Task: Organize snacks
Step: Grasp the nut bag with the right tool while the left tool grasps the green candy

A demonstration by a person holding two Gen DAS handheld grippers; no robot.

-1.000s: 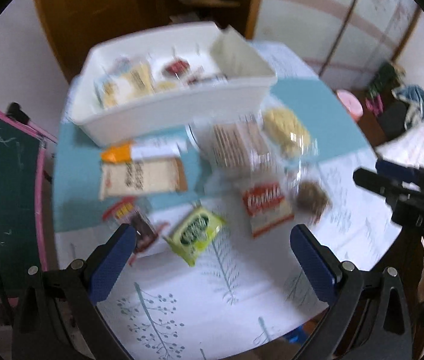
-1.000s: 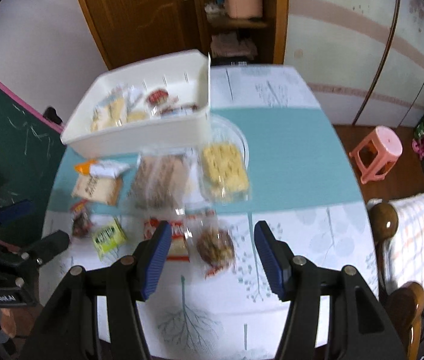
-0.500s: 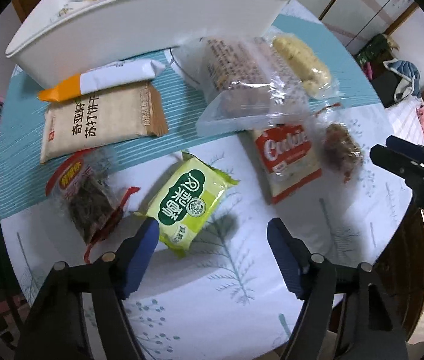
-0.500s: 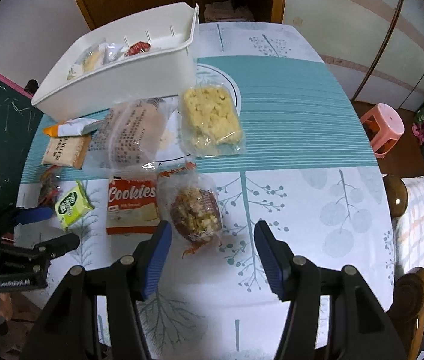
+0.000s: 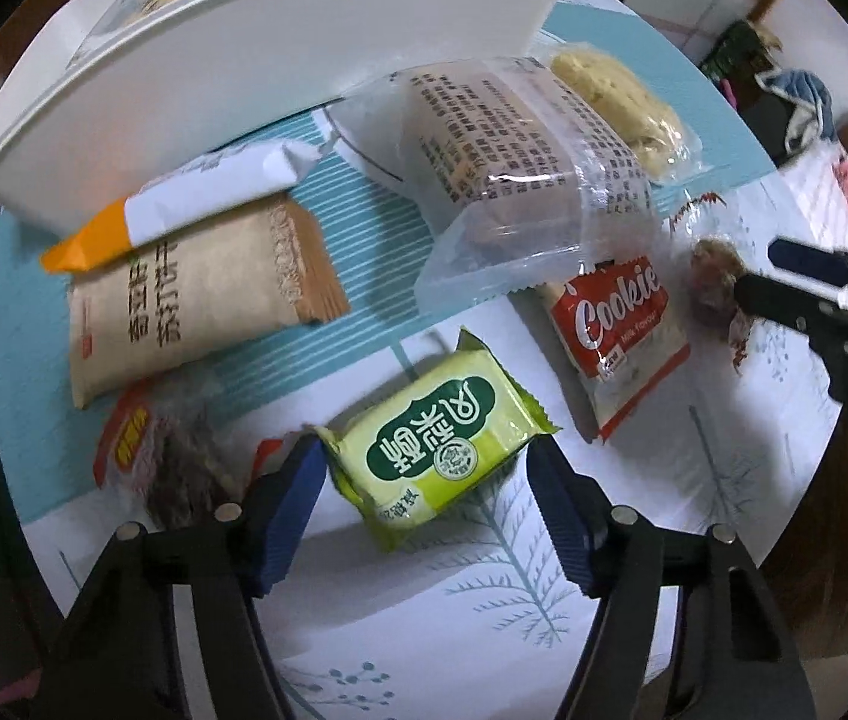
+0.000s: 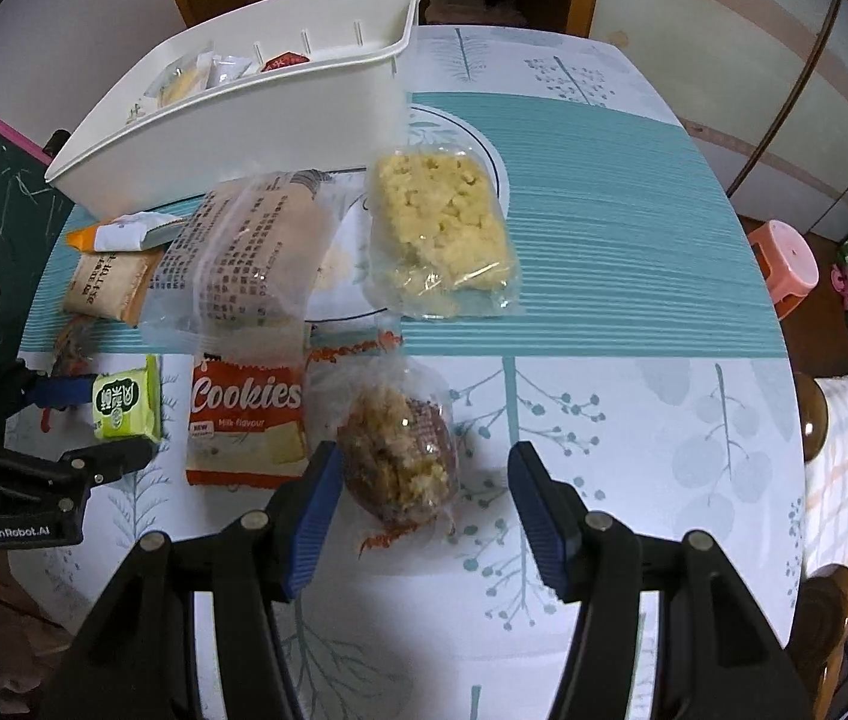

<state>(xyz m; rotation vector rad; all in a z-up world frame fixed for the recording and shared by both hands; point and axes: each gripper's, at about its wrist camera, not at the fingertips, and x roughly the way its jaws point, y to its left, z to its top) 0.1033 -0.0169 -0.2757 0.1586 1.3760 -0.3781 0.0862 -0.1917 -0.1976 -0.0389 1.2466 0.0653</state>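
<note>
My left gripper [image 5: 427, 471] is open, its blue fingers on either side of a green snack packet [image 5: 436, 450] that lies on the table; the packet also shows in the right wrist view [image 6: 124, 405]. My right gripper [image 6: 424, 480] is open around a clear bag of brown crumbly snack [image 6: 400, 456], which also shows in the left wrist view [image 5: 715, 285]. A red Cookies packet [image 6: 247, 420] lies between the two. A white bin [image 6: 256, 114] with several snacks inside stands at the far left of the table.
A clear bag with a printed label [image 6: 244, 252], a bag of yellow crackers [image 6: 439, 234], a tan biscuit packet [image 5: 196, 312], an orange-and-white packet [image 5: 184, 210] and a red-ended dark snack bag [image 5: 160, 456] lie before the bin. A pink stool [image 6: 784, 258] stands beyond the table's right edge.
Both grippers have dropped closer to the table. The left has come down around the green packet, the right around the brown snack bag. Both stay open.
</note>
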